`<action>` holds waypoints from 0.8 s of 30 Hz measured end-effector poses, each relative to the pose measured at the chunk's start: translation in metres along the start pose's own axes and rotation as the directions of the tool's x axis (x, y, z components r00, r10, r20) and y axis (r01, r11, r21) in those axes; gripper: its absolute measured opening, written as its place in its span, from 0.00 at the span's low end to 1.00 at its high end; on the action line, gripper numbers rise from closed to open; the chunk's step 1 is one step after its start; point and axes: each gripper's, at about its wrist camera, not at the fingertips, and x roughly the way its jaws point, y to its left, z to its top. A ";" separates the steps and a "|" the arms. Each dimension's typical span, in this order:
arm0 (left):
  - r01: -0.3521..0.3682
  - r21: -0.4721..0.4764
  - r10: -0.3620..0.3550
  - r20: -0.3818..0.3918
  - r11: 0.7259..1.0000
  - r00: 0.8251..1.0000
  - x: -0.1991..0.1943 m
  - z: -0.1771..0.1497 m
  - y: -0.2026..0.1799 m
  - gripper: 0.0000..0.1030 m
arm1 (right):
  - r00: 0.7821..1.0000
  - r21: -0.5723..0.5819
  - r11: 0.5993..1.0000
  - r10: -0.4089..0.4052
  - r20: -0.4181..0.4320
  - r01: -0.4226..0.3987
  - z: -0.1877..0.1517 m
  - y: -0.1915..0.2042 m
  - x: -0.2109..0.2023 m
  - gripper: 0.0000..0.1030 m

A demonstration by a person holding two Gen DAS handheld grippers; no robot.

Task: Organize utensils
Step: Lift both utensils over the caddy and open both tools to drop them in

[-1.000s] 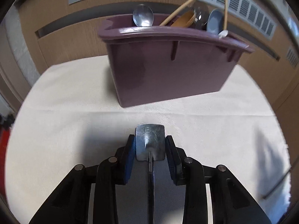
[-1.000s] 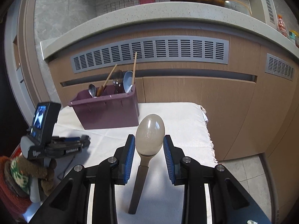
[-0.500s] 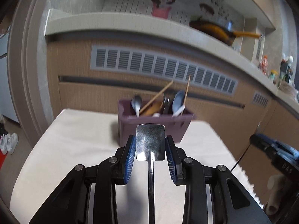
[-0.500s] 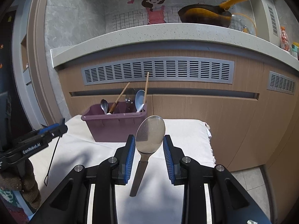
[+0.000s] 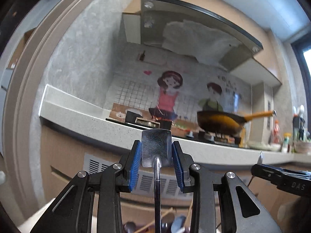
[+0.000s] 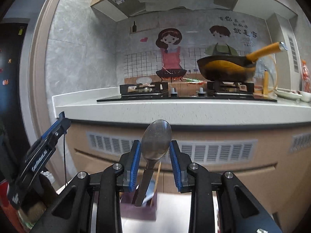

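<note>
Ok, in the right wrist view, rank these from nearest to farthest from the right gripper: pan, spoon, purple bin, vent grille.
1. Spoon, between the right gripper pads.
2. Purple bin, just below, ahead.
3. Vent grille, on the cabinet behind.
4. Pan, on the stove, upper right.

We're seeing the square spoon (image 5: 156,149) sitting between the left gripper (image 5: 156,156) pads, the oval spoon (image 6: 156,142) between the right gripper (image 6: 154,158) pads. The utensil bin (image 6: 138,209) is lying below and ahead, the worktop (image 6: 184,109) behind it, the wok (image 6: 226,67) sitting on the stove (image 6: 230,87) at right.
</note>
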 end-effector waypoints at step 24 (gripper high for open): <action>-0.040 -0.119 0.010 -0.240 0.992 0.971 0.078 -0.100 0.054 0.44 | 0.941 0.003 0.989 0.142 -0.307 -0.148 -0.074 0.012 0.138 0.35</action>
